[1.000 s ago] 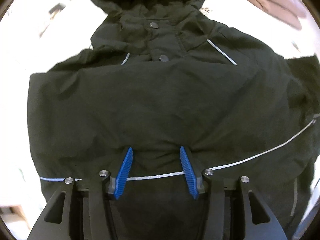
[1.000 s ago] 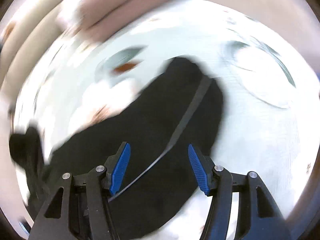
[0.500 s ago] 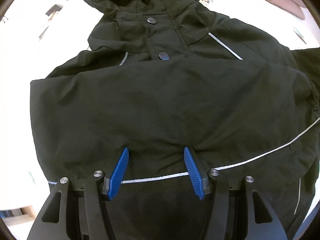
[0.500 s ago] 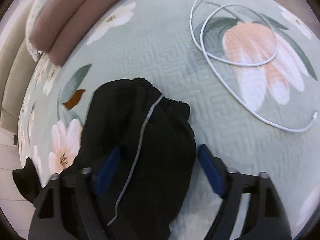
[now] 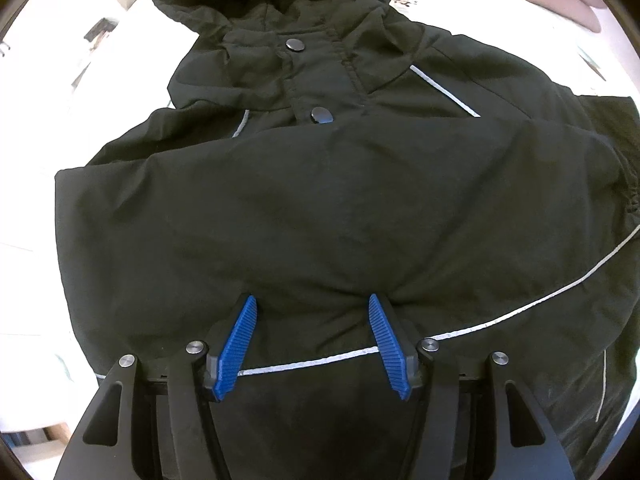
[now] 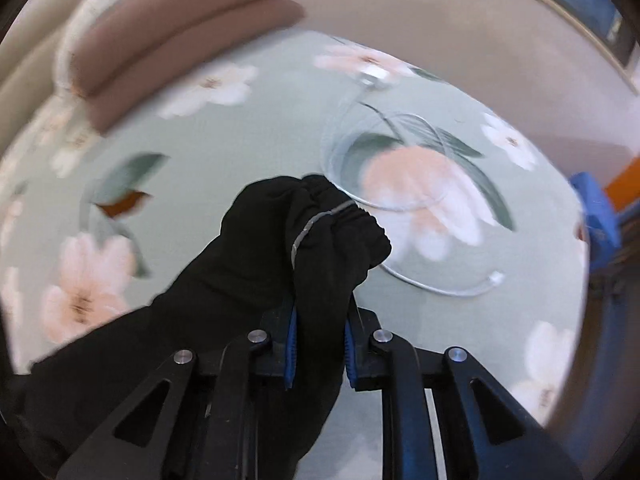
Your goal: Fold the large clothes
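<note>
A black hooded jacket (image 5: 320, 200) lies front up on the bed, one sleeve folded across its chest and a thin reflective stripe (image 5: 312, 364) running near the hem. My left gripper (image 5: 311, 300) points down at the lower front, open, its blue fingertips (image 5: 244, 328) resting on puckered fabric. In the right wrist view the other black sleeve (image 6: 280, 248) stretches out over the bedspread, ending in an elastic cuff (image 6: 352, 224). The jaws of my right gripper (image 6: 320, 312) are closing, and the pads press on the sleeve just behind the cuff.
The bed has a pale green floral bedspread (image 6: 240, 152). A white charging cable (image 6: 420, 284) loops just beyond the cuff. A folded brownish-pink blanket (image 6: 180, 28) lies at the far left of the right view. A blue and orange object (image 6: 596, 216) sits at the right edge.
My right gripper came down over the sleeve with wide jaws and has closed on it behind the cuff. My left gripper stayed in place on the jacket, its jaws slightly wider.
</note>
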Demonstrator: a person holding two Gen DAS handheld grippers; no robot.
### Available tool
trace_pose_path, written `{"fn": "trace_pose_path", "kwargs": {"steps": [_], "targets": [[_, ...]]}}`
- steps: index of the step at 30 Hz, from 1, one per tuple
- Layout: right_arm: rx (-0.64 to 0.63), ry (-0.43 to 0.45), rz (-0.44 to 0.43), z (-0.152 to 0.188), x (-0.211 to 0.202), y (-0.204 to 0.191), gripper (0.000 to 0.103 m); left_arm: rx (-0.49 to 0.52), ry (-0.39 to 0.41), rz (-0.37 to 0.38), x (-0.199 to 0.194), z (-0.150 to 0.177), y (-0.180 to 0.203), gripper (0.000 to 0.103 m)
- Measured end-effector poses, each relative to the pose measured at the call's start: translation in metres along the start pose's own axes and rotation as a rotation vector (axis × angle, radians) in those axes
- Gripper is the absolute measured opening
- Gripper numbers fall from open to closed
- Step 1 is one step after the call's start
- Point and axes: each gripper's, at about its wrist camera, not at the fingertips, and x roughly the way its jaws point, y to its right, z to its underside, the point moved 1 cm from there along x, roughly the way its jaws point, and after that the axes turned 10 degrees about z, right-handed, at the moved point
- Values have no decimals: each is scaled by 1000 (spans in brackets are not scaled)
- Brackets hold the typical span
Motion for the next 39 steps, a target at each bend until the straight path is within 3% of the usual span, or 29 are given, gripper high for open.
{"fn": "trace_pose_path", "kwargs": {"steps": [4,7,12,16,17,19,22,25,27,28,31,35,39], "targets": [[-22,-120,35,16,51,-6,22,6,-4,-1,3,1,-1,61],[30,-149,11,14,60,-1,29,22,-24,0,7,-4,-3,61],[166,-184,-76,5,58,27,71,34,-43,18,9,-10,-4,66],[264,-272,-193,5,83,36,73,19,-42,32,10,-11,-8,68],[274,-303,-201,5,93,32,77,20,-41,32,10,-11,-10,69],[266,-279,-170,1,92,27,78,15,-34,34,12,-12,-12,72],[197,-258,-106,-4,90,11,73,-9,-21,40,14,-10,-16,74],[126,-216,-78,-6,81,-3,52,-24,2,38,15,-7,-18,74],[96,-207,-78,-7,74,-11,27,-29,12,35,15,-5,-19,74],[86,-203,-76,-6,71,-14,22,-32,19,36,15,-3,-20,74],[26,-146,-85,-5,39,-26,18,-56,33,58,9,4,-24,74],[-79,-47,-180,-2,-24,-47,17,-118,66,103,-5,8,-41,70],[-238,71,-268,23,-107,-79,17,-151,135,111,-31,14,-55,70]]}}
